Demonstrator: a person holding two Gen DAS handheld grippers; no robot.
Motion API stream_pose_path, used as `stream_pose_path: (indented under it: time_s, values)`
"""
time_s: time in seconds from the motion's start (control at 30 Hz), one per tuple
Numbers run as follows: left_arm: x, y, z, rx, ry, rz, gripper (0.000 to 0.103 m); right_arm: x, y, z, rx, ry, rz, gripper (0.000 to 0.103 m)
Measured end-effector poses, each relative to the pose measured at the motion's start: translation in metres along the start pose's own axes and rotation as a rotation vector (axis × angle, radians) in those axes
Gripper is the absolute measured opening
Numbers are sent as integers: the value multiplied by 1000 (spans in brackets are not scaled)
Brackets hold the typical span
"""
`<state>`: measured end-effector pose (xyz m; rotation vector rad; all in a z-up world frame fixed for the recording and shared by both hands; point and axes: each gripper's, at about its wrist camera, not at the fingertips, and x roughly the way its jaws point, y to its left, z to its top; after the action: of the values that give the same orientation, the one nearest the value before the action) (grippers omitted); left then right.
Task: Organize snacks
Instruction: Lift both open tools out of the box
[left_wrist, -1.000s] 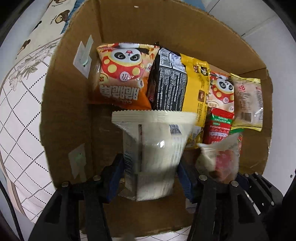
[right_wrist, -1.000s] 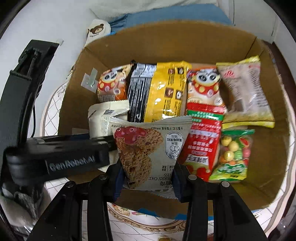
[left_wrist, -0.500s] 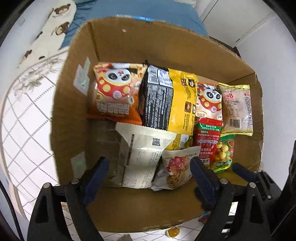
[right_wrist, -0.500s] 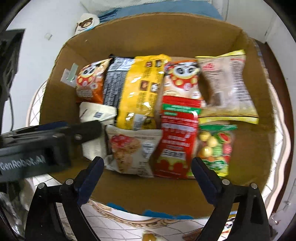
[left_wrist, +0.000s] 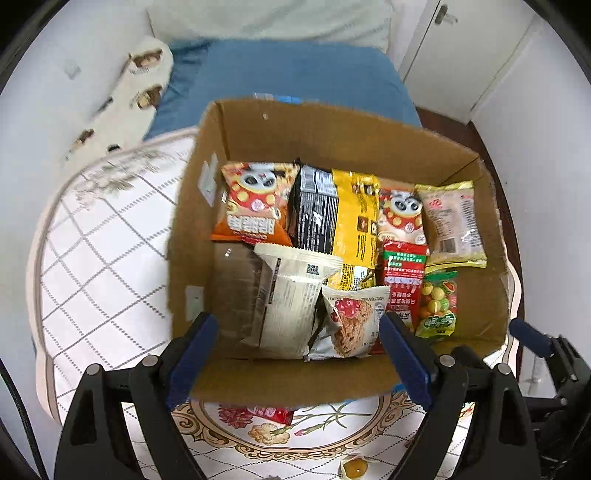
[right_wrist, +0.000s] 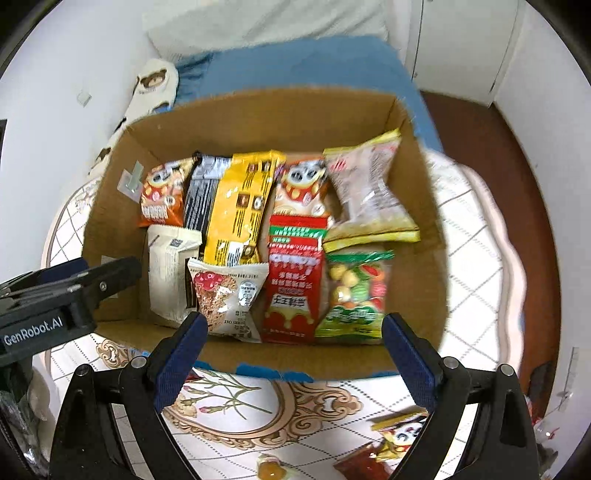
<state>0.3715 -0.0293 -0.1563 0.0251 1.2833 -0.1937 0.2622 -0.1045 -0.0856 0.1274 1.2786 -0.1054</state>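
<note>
Left tongs (left_wrist: 297, 354) wide, nothing between pads, above near edge of cardboard box (left_wrist: 332, 133). Right tongs (right_wrist: 291, 350) wide, empty too. Cream packet (left_wrist: 286, 299) and oat cookie packet (left_wrist: 352, 319) lie inside box, front row, touching. Box on patterned tabletop (left_wrist: 96, 258).

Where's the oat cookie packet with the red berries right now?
In both wrist views the oat cookie packet lies in the cardboard box, in the near row, between the cream packet and the red packet.

Cardboard box (left_wrist: 229, 373) of snack packets, left gripper (left_wrist: 297, 325) fingers (left_wrist: 192, 350) spread, empty
</note>
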Motion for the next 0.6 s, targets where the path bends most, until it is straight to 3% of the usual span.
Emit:
stream_pose_path:
  time_s: [0.33, 0.6]
  values:
    - [-80, -11, -56, 44, -201, 33, 90, -82, 3, -38, -37, -173, -32, 97]
    - [-133, -17, -92, 42, -280, 3, 90, -149, 4, -73, -57, -279, -21, 97]
